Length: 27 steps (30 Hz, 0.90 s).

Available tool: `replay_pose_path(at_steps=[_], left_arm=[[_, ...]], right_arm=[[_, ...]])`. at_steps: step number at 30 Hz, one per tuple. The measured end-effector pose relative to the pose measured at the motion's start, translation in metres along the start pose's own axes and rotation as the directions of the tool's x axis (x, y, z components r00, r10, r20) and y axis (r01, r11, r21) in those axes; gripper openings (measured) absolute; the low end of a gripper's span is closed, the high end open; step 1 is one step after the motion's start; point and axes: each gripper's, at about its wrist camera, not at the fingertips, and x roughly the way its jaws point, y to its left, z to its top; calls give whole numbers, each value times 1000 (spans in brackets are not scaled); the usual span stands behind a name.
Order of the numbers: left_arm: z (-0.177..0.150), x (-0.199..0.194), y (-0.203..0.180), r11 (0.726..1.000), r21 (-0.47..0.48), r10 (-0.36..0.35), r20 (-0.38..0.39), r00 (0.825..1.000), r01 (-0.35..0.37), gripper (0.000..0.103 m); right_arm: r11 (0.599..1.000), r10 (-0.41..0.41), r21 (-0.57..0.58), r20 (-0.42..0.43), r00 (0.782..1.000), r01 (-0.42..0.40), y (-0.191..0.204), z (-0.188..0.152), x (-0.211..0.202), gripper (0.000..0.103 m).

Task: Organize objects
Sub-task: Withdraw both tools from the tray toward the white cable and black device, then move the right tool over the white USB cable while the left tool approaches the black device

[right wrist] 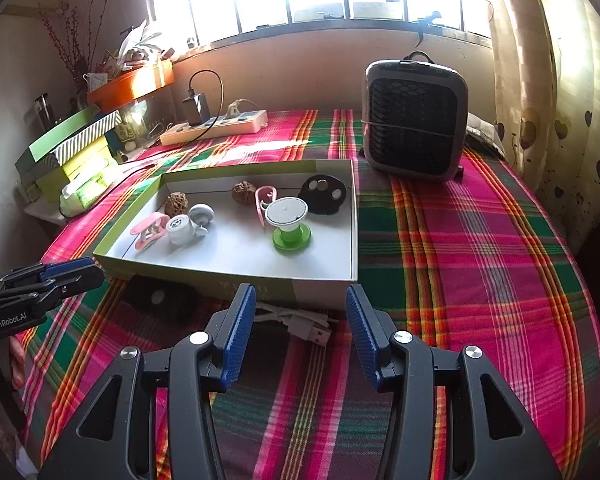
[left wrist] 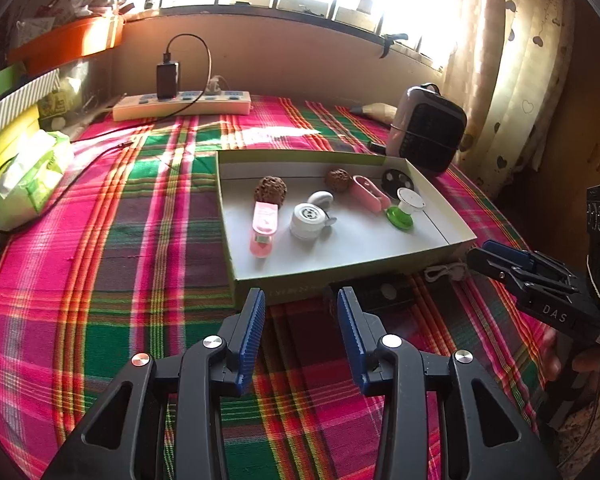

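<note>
An open shallow cardboard box (left wrist: 300,153) (right wrist: 356,220) sits on the plaid cloth. In it lie two walnuts (left wrist: 271,189), two pink clips (left wrist: 263,226), a white round cap (left wrist: 307,222), a green-and-white spool (right wrist: 289,222) and a black disc (right wrist: 323,194). In front of the box lie a flat black object (left wrist: 380,292) (right wrist: 160,298) and a coiled white USB cable (right wrist: 300,322) (left wrist: 444,270). My left gripper (left wrist: 300,300) is open and empty, just short of the box's front wall. My right gripper (right wrist: 300,296) is open above the cable, not touching it.
A grey fan heater (right wrist: 414,120) stands behind the box at the right. A power strip (left wrist: 180,106) with a charger lies along the back wall. A tissue pack (left wrist: 28,176) and stacked boxes (right wrist: 72,140) crowd the left edge. A curtain (right wrist: 560,100) hangs at the right.
</note>
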Motion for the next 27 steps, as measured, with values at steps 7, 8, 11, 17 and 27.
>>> replay_pose_path(at_steps=[7,8,11,17,27], left_arm=[[-2,15,-5,997,-27,-73,-53,996,72,38],[-2,17,-5,997,-28,-76,-59,995,74,38],[0,19,-8,997,-25,-81,-61,995,79,38],[1,24,-14,993,-11,-115,-73,991,114,38],[0,27,-17,992,-2,-127,-90,988,127,38]], right_arm=[[999,38,7,-51,998,-37,-4,-5,8,52],[999,35,4,-54,998,-35,-3,-6,9,52],[999,42,-6,-77,996,-42,-3,-6,14,53],[998,48,-37,-114,992,-53,-2,-5,22,53],[987,90,-118,-170,981,-111,5,-16,18,53]])
